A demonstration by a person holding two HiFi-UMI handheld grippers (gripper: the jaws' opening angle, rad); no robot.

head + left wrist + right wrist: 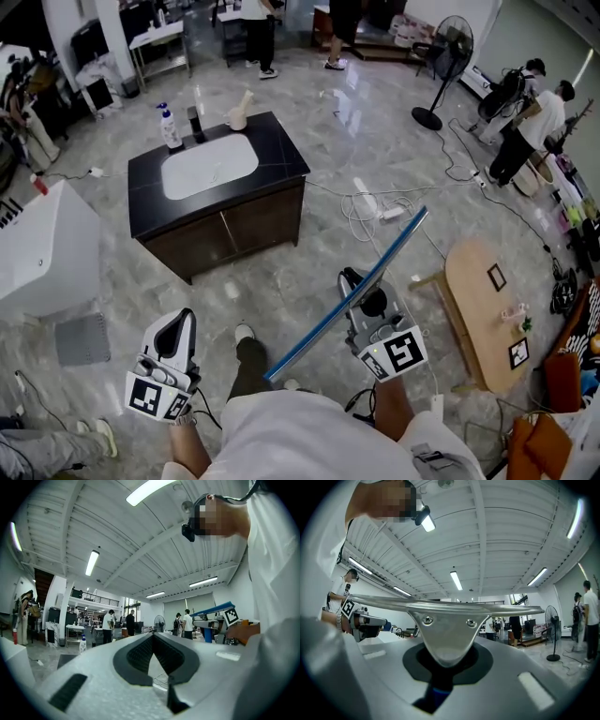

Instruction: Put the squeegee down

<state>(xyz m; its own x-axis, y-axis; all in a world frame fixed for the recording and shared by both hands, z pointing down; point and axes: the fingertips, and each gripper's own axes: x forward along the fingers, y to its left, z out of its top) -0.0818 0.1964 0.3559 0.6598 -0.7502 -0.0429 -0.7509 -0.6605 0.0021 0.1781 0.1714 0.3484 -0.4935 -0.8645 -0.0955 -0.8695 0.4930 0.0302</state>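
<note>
1. The sink cabinet [281,159] stands ahead of you, with grey marble floor [309,112] between you and its front. A soap bottle [170,127] and a faucet [196,122] stand along its back edge. To the cabinet's right are loose white cables [375,211] on the floor, and further right a light wooden table [473,300]. A standing fan [448,56] is past its far right corner.
2. The cabinet has a glossy black top, a white oval basin and dark wood doors. The squeegee [347,292] is a long, thin metal channel with a blue edge. A triangular metal bracket with two screws joins it to a blue handle.
3. The squeegee is up in the air, near you and to the right of the cabinet's front. Its long axis runs diagonally, with the far end toward the cables and the near end back at your body.
4. Your right gripper [366,298] pinches the squeegee's handle just under the bracket. Your left gripper [180,323] is left of that with its fingers pressed together on nothing.
</note>
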